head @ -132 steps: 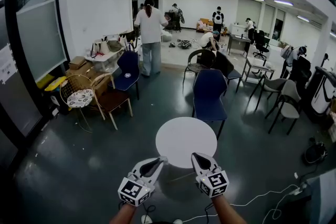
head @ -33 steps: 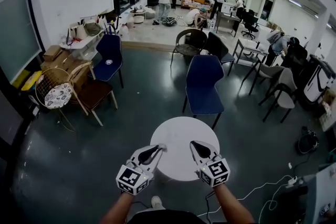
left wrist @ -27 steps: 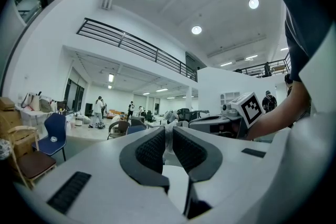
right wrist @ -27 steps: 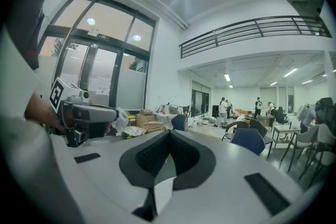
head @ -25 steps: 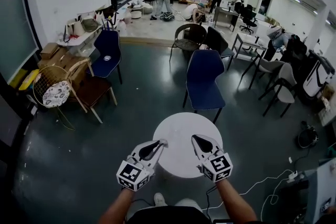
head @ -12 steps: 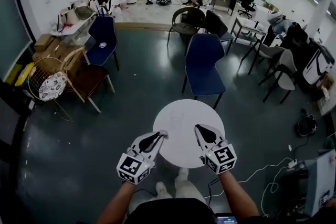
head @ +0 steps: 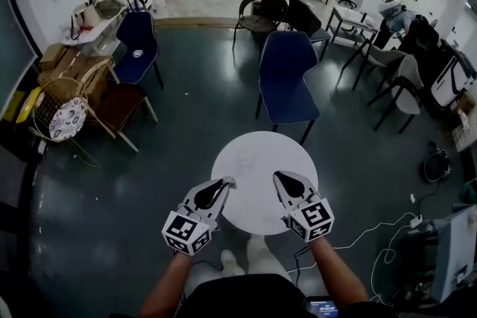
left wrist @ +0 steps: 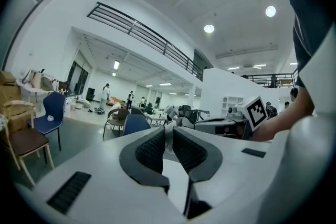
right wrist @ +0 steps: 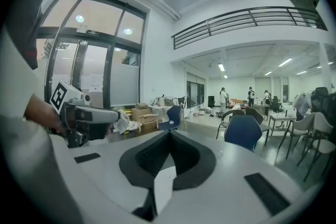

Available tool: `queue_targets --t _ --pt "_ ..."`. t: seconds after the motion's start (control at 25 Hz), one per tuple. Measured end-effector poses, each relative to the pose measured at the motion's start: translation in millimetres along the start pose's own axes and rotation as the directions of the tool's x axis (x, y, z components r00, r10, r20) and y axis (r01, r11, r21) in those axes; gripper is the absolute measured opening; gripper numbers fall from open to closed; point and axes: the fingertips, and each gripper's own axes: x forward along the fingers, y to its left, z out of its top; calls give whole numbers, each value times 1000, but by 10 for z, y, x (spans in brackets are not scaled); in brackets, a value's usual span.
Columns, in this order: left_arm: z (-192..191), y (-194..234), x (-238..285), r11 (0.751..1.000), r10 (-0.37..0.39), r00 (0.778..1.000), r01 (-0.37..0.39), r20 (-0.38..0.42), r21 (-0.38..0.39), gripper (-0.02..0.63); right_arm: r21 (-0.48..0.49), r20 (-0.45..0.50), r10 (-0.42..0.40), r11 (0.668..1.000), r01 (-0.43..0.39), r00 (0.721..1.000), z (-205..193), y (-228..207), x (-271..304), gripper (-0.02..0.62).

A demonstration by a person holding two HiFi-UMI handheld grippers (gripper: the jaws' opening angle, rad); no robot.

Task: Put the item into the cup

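Observation:
Both grippers hover over the near edge of a round white table (head: 264, 160). My left gripper (head: 226, 182) is shut on a small whitish item (left wrist: 168, 140), which shows as a pale sliver between its dark pads (left wrist: 152, 149). My right gripper (head: 277, 176) is to its right with its jaws together and nothing between them (right wrist: 169, 135). A faint glassy outline on the table top (head: 246, 160) is too dim to identify. Each gripper shows sideways in the other's view: the right gripper (left wrist: 231, 126) and the left gripper (right wrist: 89, 115).
A blue chair (head: 287, 78) stands just beyond the table. A brown wooden chair (head: 123, 104) and a wicker basket (head: 59, 112) are at the left. White cables (head: 373, 234) trail over the dark floor at the right. The person's shoes (head: 246, 261) are under the table's near edge.
The head view has tipped further down, so the table sits higher in it. Both grippers hold the same pose over its near edge, and the left one still grips the white item.

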Motion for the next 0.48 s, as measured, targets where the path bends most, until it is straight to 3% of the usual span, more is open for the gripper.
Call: queue_targets --t 0.48 --pt "-486 525 969 999 40 994 -42 -98 -17 52 5 -80 54 999 -53 995 -442 -573 434 15"
